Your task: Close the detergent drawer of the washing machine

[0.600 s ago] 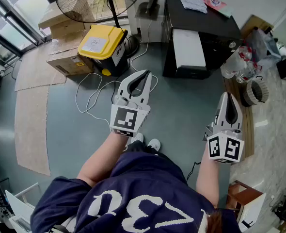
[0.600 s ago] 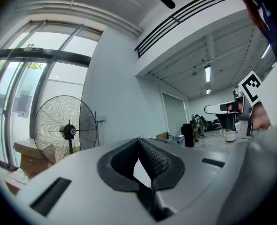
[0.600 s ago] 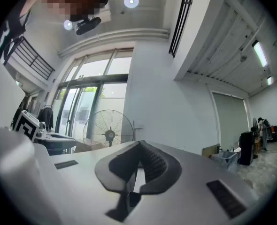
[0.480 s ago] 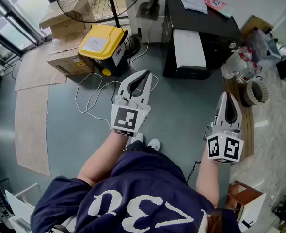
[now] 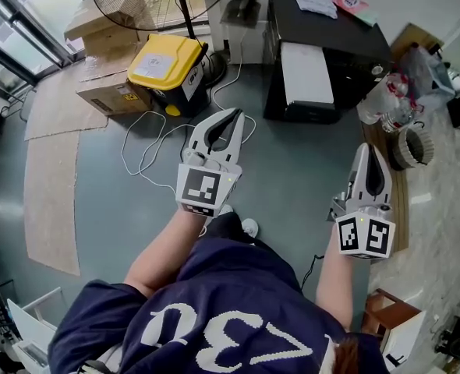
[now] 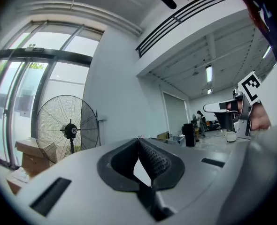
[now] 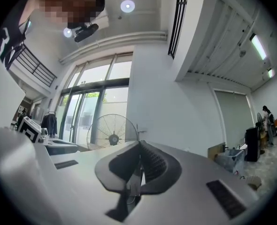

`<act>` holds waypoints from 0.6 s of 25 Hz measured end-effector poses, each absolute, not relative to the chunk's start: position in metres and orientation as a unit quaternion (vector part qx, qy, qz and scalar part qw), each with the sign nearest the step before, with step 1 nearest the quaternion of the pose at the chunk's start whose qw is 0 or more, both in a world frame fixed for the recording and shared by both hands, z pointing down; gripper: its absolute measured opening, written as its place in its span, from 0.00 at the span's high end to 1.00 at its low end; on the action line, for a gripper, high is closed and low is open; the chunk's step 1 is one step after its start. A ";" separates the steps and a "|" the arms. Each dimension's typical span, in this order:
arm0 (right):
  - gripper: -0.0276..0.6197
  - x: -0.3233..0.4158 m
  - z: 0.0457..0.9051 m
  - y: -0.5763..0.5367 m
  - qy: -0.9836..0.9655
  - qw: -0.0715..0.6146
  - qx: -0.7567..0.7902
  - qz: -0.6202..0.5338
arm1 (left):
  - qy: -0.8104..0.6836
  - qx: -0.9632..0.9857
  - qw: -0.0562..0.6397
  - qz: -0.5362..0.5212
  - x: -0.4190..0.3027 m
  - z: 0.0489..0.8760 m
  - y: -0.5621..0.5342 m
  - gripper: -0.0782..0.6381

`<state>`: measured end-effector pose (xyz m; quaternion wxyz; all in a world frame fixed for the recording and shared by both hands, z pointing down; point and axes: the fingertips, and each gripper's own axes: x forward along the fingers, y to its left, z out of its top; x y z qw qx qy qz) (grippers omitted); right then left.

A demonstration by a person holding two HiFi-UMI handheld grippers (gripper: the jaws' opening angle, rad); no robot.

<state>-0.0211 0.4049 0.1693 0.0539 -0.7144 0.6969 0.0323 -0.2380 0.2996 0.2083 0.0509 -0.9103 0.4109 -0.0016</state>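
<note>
Detergent drawer: not locatable in any view, so its place cannot be told. Left gripper (image 5: 234, 119) at mid-frame in the head view, above grey floor (image 5: 105, 193), jaws pressed together with nothing between, yellow bin (image 5: 166, 65) up-left of its tips. Right gripper (image 5: 368, 153) at right centre, jaws likewise together and empty, black cabinet (image 5: 347, 45) above it in frame.
</note>
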 end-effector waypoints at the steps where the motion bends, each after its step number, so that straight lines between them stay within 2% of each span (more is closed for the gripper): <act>1: 0.93 -0.021 0.171 0.403 0.697 0.055 -0.715 0.030 | 0.411 -0.910 0.050 -0.002 -0.238 0.209 0.298 0.86; 15: 0.93 -0.016 0.174 0.306 0.695 0.053 -0.717 0.020 | 0.390 -0.920 0.049 0.000 -0.219 0.214 0.203 0.86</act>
